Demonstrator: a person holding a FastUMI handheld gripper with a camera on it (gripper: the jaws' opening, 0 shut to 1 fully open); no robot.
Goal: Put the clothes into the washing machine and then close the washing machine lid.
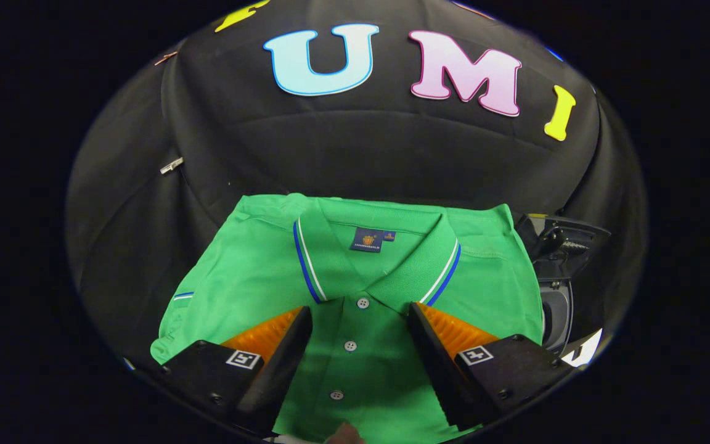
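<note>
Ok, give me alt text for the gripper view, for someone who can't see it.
A folded green polo shirt lies flat, its button placket between the fingers of the open claw, which hovers just short of the blue-and-white-trimmed collar. A dark machine part sits beside the shirt.

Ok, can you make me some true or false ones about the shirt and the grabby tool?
1. The shirt is red. False: it is green.
2. The tool is open. True.
3. The tool is squeezing the collar. False: its fingers stand apart, either side of the button strip.
4. The shirt has buttons between the fingers. True.
5. A dark machine sits beside the shirt. True.
</note>
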